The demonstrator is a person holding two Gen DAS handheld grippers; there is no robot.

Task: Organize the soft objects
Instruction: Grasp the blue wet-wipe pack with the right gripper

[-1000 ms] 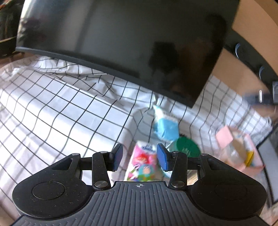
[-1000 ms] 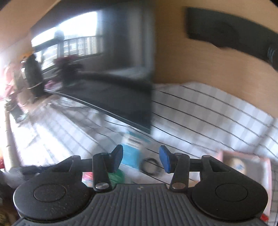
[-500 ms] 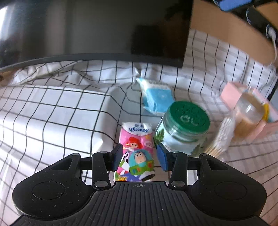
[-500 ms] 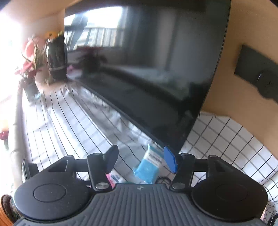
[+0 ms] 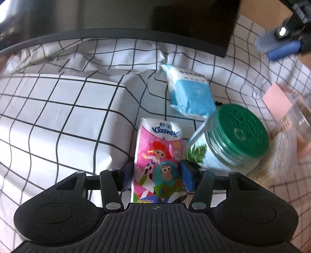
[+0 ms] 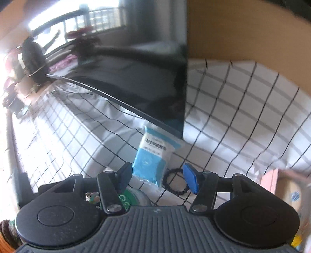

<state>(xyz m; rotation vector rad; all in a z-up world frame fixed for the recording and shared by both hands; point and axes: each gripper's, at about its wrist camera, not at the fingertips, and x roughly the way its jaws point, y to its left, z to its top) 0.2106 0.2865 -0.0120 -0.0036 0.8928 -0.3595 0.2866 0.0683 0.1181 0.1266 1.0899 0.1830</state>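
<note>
Step in hand: I judge this the pick of the first soft item; my left gripper [image 5: 157,176] straddles the pink Kleenex pack [image 5: 160,155], which lies flat on the checked cloth [image 5: 58,109] with its near end between the blue pads [image 5: 187,176]

Left gripper state: fingers set about the pack's width, the pads at or just off its sides; I cannot tell whether they press it yet, and the wrapper shows no clear squeeze

Right gripper [image 6: 158,180]: wide apart and holding nothing; it hangs above the cloth, aimed toward the blue tissue pack [image 6: 153,155]

Blue tissue pack: lies on the cloth just beyond the Kleenex pack, under the lower corner of the dark screen [image 5: 136,15]; a black hair tie [image 6: 176,183] rests just beside it

Neighbours: green-lidded jar [image 5: 231,140] stands just right of the Kleenex pack; pink box [image 5: 276,101] further right, blurred

Next move, as I judge it: close the left fingers gently until the wrapper yields, then lift straight up, clear of the jar; the destination is not evident from here
</note>
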